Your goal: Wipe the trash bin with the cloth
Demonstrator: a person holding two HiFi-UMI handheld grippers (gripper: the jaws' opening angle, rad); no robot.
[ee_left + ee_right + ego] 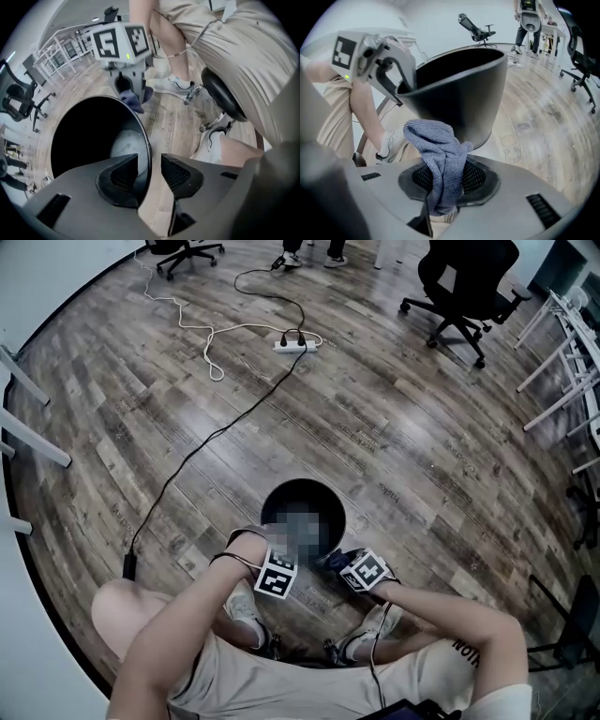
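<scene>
Head view: black trash bin [281, 495] stands on the wood floor [403, 427], frame centre. Left gripper [149, 165] at its 7 o'clock rim, jaws wide, astride the rim wall. Right gripper [446, 180] at 5 o'clock, clamped on the blue-grey cloth [439, 150], near the bin's outer wall. Power strip [293, 344] at 12 o'clock, well apart.

A wood-plank floor [422, 446] fills the room. On it lies a white power strip [294, 344]; a black cable [221, 431] runs from it toward the lower left, and a white cable [214, 374] loops beside it. A black office chair [466, 282] stands at upper right, near white frames [562, 371].
</scene>
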